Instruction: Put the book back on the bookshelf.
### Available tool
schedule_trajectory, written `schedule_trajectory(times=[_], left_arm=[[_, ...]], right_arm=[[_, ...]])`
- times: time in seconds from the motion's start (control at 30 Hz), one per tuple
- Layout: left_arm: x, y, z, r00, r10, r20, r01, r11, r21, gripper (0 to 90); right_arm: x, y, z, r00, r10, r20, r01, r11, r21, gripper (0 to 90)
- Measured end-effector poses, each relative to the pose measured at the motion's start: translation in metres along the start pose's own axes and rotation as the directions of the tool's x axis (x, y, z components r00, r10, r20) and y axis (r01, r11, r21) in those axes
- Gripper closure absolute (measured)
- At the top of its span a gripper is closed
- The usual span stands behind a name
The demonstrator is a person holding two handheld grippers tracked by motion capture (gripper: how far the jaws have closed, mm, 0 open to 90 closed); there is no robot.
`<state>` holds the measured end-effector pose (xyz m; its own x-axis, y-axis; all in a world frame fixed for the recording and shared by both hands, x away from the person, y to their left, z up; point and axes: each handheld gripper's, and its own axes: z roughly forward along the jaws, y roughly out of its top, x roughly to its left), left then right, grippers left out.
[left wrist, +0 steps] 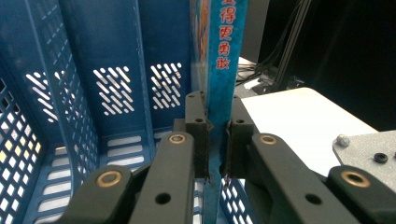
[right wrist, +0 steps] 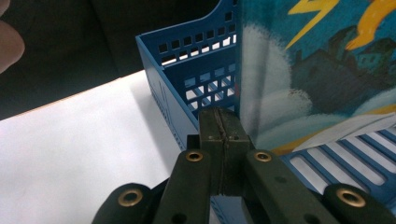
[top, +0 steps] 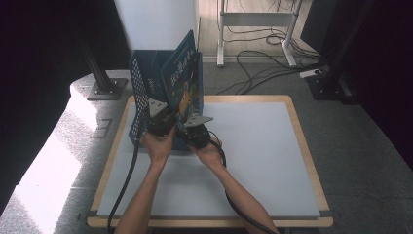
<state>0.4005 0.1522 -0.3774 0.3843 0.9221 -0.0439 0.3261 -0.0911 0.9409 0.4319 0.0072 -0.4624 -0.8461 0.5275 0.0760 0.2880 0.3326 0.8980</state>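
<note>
Upright in the blue slotted file rack point(top: 141, 92), a thin blue picture book point(top: 184, 80) shows a cartoon cover with yellow lightning and dark houses; red Chinese characters run down its spine. Its lower spine is clamped by the left gripper point(left wrist: 217, 142), while the right gripper point(right wrist: 224, 135) sits pressed closed with nothing between its jaws, just beside the cover. Rack and book stand at the white table's point(top: 253, 156) far left corner.

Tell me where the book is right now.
The book stands upright in the blue rack at the table's far left in the high view, its spine clamped by the left gripper.
</note>
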Motion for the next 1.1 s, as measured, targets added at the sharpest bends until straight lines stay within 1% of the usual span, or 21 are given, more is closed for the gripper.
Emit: schedule_trajectory(times=[0.17,0.23,0.27,0.3,0.33,0.43,0.5,0.57,0.67,0.7,0.83,0.97,1.03,1.1], left_arm=[[0.000,-0.005,0.003,0.9999,0.014,-0.006,-0.014,0.9998,0.012,83.7],[0.001,-0.008,0.004,1.0000,0.005,-0.003,-0.005,0.9999,0.015,83.7],[0.002,-0.010,0.005,1.0000,-0.008,0.000,0.008,0.9998,0.017,83.6],[0.003,-0.011,0.006,0.9999,-0.011,0.000,0.011,0.9996,0.025,83.6],[0.003,-0.014,0.007,0.9999,-0.014,-0.001,0.014,0.9994,0.031,83.6],[0.006,-0.020,0.011,0.9997,-0.025,0.001,0.025,0.9987,0.044,83.7],[0.010,-0.024,0.012,0.9994,-0.035,0.004,0.035,0.9980,0.053,83.6],[0.012,-0.026,0.014,0.9989,-0.045,0.009,0.044,0.9972,0.061,83.6],[0.016,-0.029,0.016,0.9987,-0.049,0.015,0.048,0.9957,0.080,83.6],[0.016,-0.031,0.016,0.9989,-0.045,0.014,0.044,0.9953,0.086,83.6],[0.019,-0.038,0.020,0.9990,-0.043,0.012,0.041,0.9926,0.115,83.5],[0.024,-0.043,0.020,0.9980,-0.057,0.026,0.053,0.9918,0.116,83.3],[0.028,-0.044,0.019,0.9972,-0.064,0.040,0.058,0.9902,0.127,83.2],[0.030,-0.046,0.019,0.9967,-0.068,0.046,0.060,0.9873,0.147,82.8]], right_arm=[[-0.001,-0.004,0.001,0.9998,0.017,-0.008,-0.017,1.000,0.004,88.8],[0.000,-0.005,0.001,0.9995,0.026,-0.015,-0.026,1.000,-0.002,88.7],[0.000,-0.006,0.001,0.9996,0.020,-0.020,-0.020,1.000,0.001,88.8],[0.001,-0.008,0.001,0.9996,0.014,-0.026,-0.014,1.000,0.005,88.7],[0.002,-0.010,0.001,0.9998,0.012,-0.017,-0.012,1.000,0.005,88.7],[-0.001,-0.014,0.000,0.9989,0.034,-0.031,-0.034,0.999,-0.003,88.3],[-0.005,-0.017,-0.003,0.9968,0.059,-0.054,-0.061,0.998,-0.018,86.3],[-0.008,-0.018,-0.006,0.9957,0.064,-0.068,-0.065,0.998,-0.020,84.1],[-0.010,-0.019,-0.012,0.9960,0.053,-0.072,-0.055,0.998,-0.022,81.6],[-0.011,-0.020,-0.013,0.9962,0.050,-0.071,-0.052,0.998,-0.020,81.2],[-0.014,-0.025,-0.018,0.9942,0.059,-0.091,-0.060,0.998,-0.014,79.1],[-0.016,-0.028,-0.023,0.9948,0.043,-0.092,-0.043,0.999,-0.003,75.4],[-0.016,-0.028,-0.025,0.9945,0.040,-0.097,-0.041,0.999,-0.002,72.9],[-0.016,-0.029,-0.028,0.9946,0.032,-0.098,-0.033,0.999,-0.005,70.9]])
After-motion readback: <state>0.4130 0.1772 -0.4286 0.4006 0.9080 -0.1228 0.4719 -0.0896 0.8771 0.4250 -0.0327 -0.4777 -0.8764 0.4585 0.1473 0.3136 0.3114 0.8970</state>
